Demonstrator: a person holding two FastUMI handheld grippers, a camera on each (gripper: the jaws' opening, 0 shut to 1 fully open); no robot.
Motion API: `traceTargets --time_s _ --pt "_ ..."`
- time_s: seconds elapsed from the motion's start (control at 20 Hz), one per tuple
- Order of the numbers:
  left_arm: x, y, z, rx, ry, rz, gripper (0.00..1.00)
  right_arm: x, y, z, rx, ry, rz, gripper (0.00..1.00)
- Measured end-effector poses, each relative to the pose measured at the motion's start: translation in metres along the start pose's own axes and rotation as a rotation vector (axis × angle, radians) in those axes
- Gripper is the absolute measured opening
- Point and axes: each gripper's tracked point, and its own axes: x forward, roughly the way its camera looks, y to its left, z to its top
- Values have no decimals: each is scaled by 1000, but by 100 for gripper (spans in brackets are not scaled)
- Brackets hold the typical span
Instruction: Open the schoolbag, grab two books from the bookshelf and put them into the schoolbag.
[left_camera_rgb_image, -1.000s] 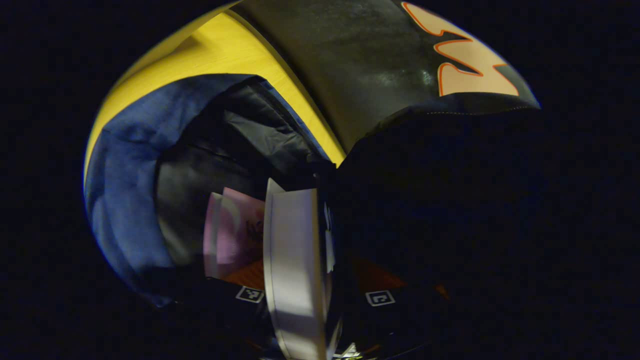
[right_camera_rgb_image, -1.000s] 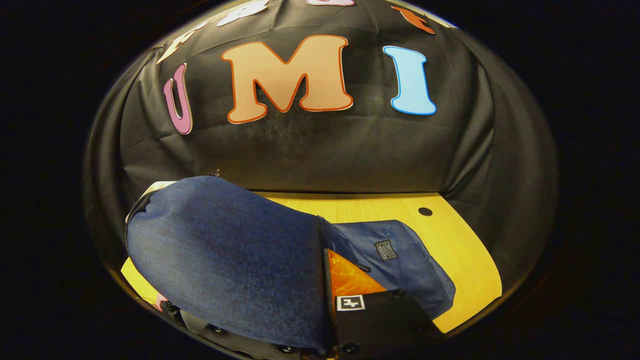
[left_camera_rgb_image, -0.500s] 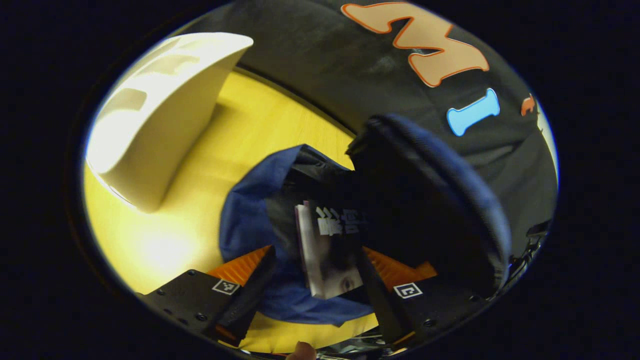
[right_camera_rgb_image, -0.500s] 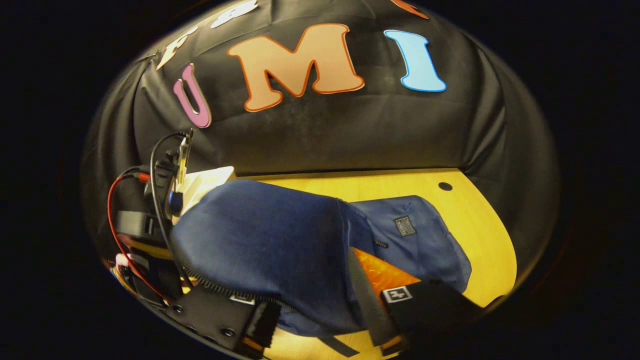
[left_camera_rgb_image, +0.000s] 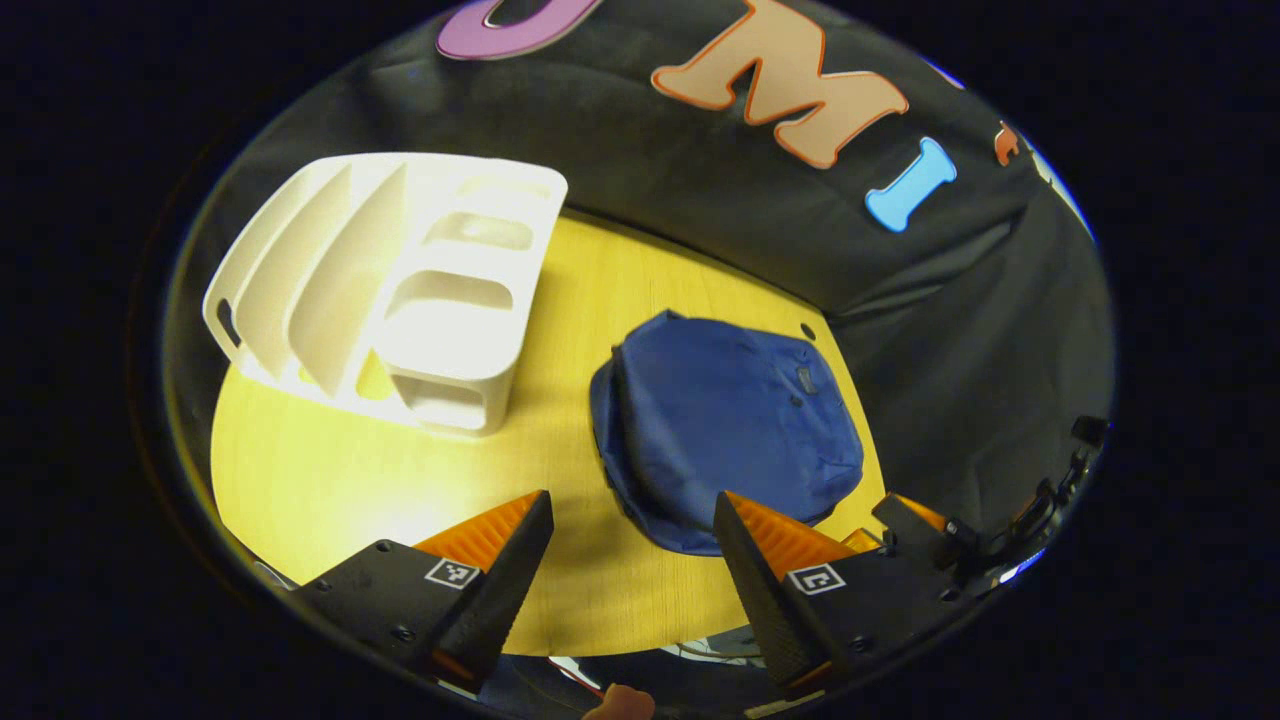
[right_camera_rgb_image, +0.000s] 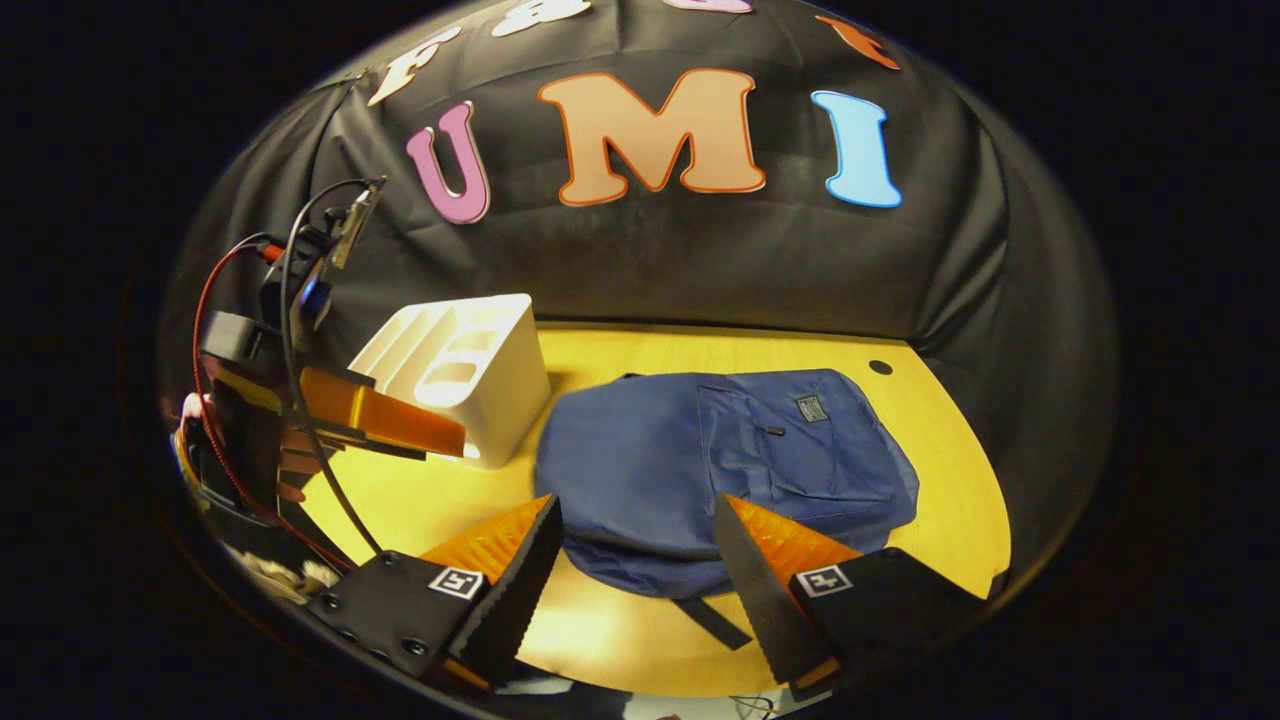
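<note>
Blue fabric schoolbag (right_camera_rgb_image: 720, 470) lies flat on the yellow desk (left_camera_rgb_image: 330, 480); I judge packing finished, both grippers' jaws spread, empty.

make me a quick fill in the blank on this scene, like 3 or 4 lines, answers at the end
1. The schoolbag lies flat on the ____ table.
2. The white bookshelf has ____ books in its slots.
3. Both the left gripper and the right gripper have their jaws ____.
4. In the right gripper view, the bookshelf stands to the ____ of the schoolbag.

Missing words: yellow; no; open; left
</note>
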Motion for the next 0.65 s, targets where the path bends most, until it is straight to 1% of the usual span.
traceTargets --time_s 0.15,0.25,0.35,0.4,0.45,0.5,0.55,0.6,0.65 --pt "-41 10 50 26 -144 20 95 -12 1 42 44 -103 -52 96" --pt "-58 15 89 87 -257 52 95 -14 -4 77 51 -186 -89 96" --pt "-75 33 127 179 -371 131 94 -12 -5 114 43 -268 -106 96" --pt "-83 42 141 218 -411 173 94 -11 -4 128 40 -296 -108 97" --pt "-97 52 160 254 -466 221 95 -12 -2 140 37 -323 -108 95" --pt "-108 58 177 269 -519 265 94 -13 0 155 34 -352 -110 95" --pt "-120 67 192 284 -565 303 94 -14 2 168 31 -381 -111 97" --pt "-129 72 204 292 -603 329 94 -16 4 179 30 -408 -116 96" --pt "-137 76 211 301 -633 349 94 -18 7 185 30 -428 -120 97"
